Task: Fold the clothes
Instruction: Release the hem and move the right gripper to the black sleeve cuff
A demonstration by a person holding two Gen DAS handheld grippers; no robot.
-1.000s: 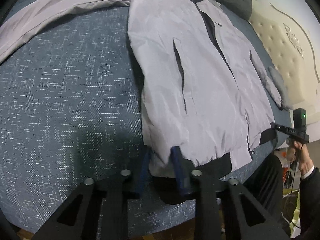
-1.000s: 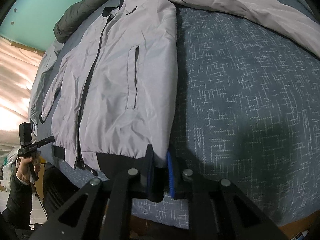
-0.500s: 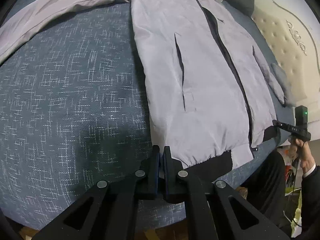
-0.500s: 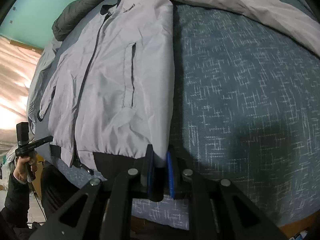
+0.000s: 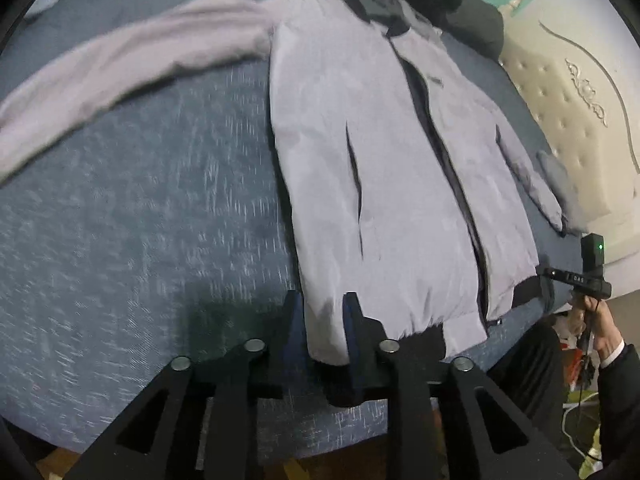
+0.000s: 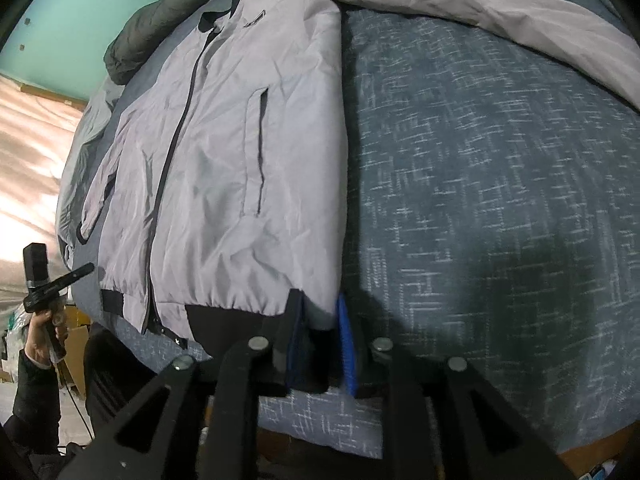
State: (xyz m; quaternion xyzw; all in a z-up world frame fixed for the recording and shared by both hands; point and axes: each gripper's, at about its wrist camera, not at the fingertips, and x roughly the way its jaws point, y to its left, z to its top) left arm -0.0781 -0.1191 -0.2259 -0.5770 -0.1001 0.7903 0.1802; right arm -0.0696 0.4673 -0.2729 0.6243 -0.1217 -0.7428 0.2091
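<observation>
The blue-grey flecked bedspread [image 5: 140,220] fills most of my view. On it lies the light grey zip-front jacket with black hem band [image 5: 380,168], front up, collar toward twelve o'clock, hem toward six, one sleeve trailing off toward ten o'clock. At three o'clock stands the cream tufted headboard [image 5: 560,100]. My left claw [image 5: 322,330] is opening, a hem corner between its fingers. My right claw [image 6: 320,336] is opening too, the other hem corner between its blue pads [image 6: 346,344].
</observation>
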